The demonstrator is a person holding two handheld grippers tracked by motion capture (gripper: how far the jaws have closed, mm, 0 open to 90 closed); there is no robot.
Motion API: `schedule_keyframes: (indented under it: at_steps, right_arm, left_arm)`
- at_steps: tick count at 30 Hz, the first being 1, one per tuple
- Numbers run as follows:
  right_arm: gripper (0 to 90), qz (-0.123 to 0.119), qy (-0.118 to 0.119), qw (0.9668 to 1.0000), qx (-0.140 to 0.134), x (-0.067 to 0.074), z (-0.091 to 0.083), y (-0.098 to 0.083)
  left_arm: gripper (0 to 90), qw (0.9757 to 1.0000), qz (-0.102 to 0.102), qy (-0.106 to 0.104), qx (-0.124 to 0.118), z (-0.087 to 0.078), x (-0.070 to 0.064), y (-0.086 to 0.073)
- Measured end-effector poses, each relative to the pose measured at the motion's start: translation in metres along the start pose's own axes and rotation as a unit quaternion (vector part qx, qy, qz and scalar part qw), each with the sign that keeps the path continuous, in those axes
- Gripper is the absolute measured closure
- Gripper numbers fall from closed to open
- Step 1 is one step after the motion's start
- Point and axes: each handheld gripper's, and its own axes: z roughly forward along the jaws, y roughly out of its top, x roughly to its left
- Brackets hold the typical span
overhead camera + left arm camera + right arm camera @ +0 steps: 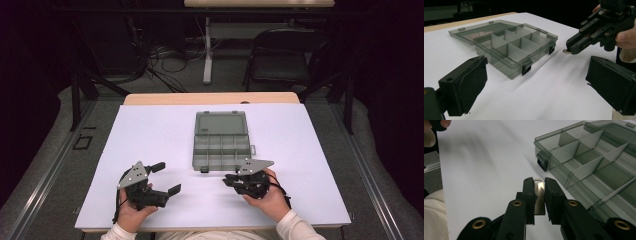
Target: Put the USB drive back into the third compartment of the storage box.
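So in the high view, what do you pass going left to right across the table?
Left gripper, jaws wide open → grey organizer box, lid open → right gripper, shut on a small metal strip.

We see a smoky grey, see-through organizer box (221, 150) lying open mid-table, its lid (220, 123) flat behind it, dividers forming compartments, 2 black latches in front. A small shiny metal strip (539, 195) sits pinched upright beside it.
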Motion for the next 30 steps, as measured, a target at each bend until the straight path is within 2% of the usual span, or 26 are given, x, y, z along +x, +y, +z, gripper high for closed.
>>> schedule_keyframes:
  at_steps: [12, 20, 30]
  right_arm:
    - [79.3, 0.004, -0.013, 0.9999, -0.004, -0.017, -0.012, 0.023]
    - [79.3, -0.011, -0.026, 0.9996, 0.010, -0.026, -0.014, 0.040]
    - [79.3, -0.026, -0.034, 0.9988, 0.025, -0.035, -0.008, 0.057]
  left_arm:
    - [3.1, 1.0000, 0.002, 0.001, 0.001, 0.000, 0.000, 0.000]
    - [3.3, 1.0000, 0.004, -0.001, 0.000, 0.000, 0.000, 0.000]
    - [3.3, 1.0000, 0.005, -0.002, 0.000, 0.000, 0.000, 0.000]
